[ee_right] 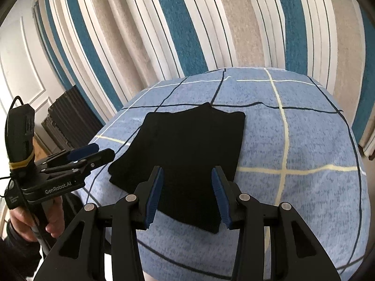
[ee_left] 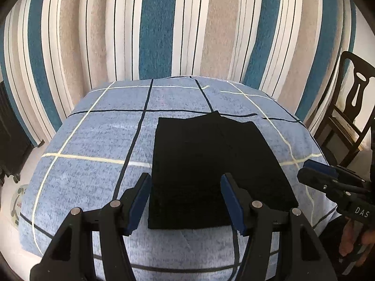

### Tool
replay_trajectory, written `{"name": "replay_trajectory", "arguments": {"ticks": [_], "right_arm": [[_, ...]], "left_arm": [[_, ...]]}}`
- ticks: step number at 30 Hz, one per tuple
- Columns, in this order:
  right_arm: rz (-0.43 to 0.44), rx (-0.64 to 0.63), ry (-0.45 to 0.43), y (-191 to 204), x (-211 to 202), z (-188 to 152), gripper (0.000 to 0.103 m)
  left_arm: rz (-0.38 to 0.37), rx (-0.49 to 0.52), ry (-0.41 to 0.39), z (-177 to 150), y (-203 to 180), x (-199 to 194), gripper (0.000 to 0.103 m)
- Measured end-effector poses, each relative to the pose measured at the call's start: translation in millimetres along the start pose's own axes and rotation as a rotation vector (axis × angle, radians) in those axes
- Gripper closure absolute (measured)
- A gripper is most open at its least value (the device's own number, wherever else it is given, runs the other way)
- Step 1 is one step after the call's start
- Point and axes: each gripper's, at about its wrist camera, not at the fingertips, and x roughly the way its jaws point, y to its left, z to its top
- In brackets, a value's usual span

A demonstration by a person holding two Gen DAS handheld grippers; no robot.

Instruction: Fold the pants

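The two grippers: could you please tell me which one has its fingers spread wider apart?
The left gripper: its blue pads stand well apart, spanning the near left part of the folded black pants. The right gripper is open too, but with a narrower gap.

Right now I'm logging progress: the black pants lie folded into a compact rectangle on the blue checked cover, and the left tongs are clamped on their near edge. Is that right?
Not quite. The black fabric pants do lie folded in a rectangle on the blue checked cloth cover, but the left wrist view shows the left tongs open above the near edge, gripping nothing.
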Motion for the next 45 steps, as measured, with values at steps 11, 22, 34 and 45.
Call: {"name": "replay_trajectory", "arguments": {"ticks": [11, 22, 34, 45], "right_arm": [[0.013, -0.009, 0.017, -11.6, 28.6, 22.5, 0.058], [0.046, 0.081, 0.028, -51.2, 57.0, 26.2, 0.052], [0.107, 0.228, 0.104, -76.3, 79.8, 16.7, 0.05], [0.198, 0.27, 0.124, -76.4, 80.9, 12.6, 0.049]], "left_arm": [[0.017, 0.003, 0.012, 16.4, 8.8, 28.8, 0.039], [-0.012, -0.004, 0.035, 18.3, 23.1, 68.6, 0.039], [-0.055, -0.047, 0.069, 14.2, 39.8, 89.3, 0.035], [-0.238, -0.171, 0.153, 13.5, 53.3, 103.7, 0.032]]}}
